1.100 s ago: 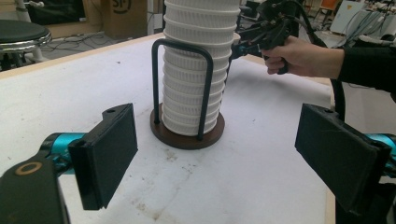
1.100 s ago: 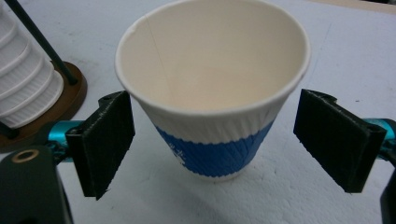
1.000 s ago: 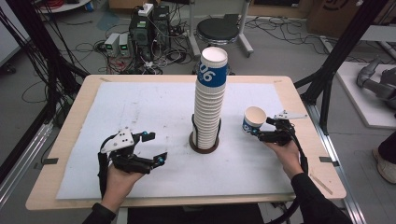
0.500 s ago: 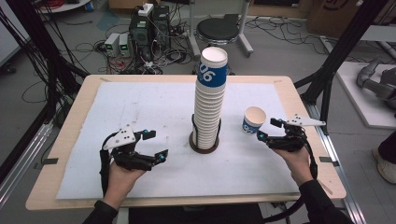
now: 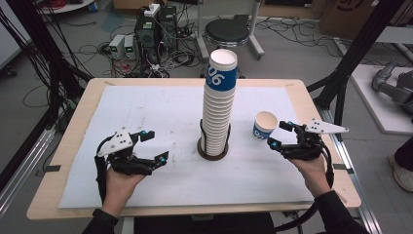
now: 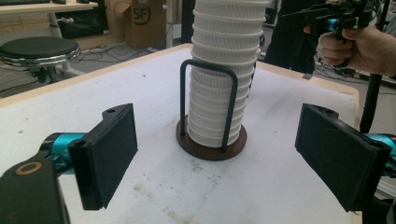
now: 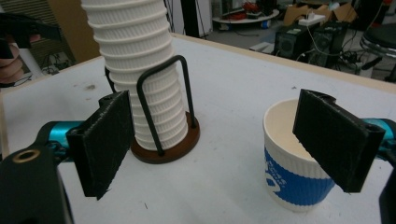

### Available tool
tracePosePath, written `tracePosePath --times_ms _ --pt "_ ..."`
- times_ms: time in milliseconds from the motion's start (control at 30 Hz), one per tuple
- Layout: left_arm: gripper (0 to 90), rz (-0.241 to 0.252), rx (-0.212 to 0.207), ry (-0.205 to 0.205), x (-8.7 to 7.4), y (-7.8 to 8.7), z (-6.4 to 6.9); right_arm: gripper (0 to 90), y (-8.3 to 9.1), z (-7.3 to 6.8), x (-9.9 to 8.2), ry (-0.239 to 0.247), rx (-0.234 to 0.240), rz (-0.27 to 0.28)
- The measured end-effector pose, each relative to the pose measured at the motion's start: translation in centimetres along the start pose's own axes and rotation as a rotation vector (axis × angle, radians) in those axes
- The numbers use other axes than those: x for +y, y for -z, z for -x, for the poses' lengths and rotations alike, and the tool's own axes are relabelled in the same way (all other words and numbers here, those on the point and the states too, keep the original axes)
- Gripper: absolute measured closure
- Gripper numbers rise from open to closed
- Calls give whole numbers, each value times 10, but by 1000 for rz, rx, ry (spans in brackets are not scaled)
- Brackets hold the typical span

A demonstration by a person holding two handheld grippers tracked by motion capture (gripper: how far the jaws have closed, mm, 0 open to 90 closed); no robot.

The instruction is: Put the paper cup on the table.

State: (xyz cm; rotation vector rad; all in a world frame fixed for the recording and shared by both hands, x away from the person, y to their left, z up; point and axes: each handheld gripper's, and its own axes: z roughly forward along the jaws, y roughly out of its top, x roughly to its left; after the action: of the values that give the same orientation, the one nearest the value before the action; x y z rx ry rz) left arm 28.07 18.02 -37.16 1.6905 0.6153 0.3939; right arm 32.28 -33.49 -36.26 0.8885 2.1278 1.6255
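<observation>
A tall stack of white ribbed paper cups [image 5: 217,107], the top one with a blue band, stands in a wire holder on a round brown base [image 5: 213,155] at mid-table. One blue-and-white cup [image 5: 264,126] stands upright to its right. My right gripper [image 5: 277,134] is open just right of that cup, not touching it. In the right gripper view the cup [image 7: 289,177] sits partly behind the right jaw, with the stack [image 7: 140,84] further off. My left gripper [image 5: 158,145] rests open at the front left, and its jaws frame the stack [image 6: 224,93] from a distance.
A white sheet [image 5: 146,112] covers most of the wooden table [image 5: 63,161]. Cables, electronics boxes and a stool [image 5: 233,31] lie on the floor beyond the far edge. Black frame poles [image 5: 350,63] stand at the table's right.
The right gripper has drawn back to the right and risen a little, away from the single cup, which stays standing where it was. The left hand has not moved.
</observation>
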Motion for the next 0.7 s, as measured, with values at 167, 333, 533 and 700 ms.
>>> tracePosePath --times_ms 167,333,533,700 --pt "129 8 9 -1 0 4 -1 131 4 -8 5 14 13 13" --pt "129 10 16 6 -2 8 -2 131 7 -15 12 39 21 32" --pt "129 13 18 10 -2 11 -3 131 6 -18 13 50 29 30" --pt "129 7 15 13 -3 9 -4 131 7 -19 13 51 32 25"
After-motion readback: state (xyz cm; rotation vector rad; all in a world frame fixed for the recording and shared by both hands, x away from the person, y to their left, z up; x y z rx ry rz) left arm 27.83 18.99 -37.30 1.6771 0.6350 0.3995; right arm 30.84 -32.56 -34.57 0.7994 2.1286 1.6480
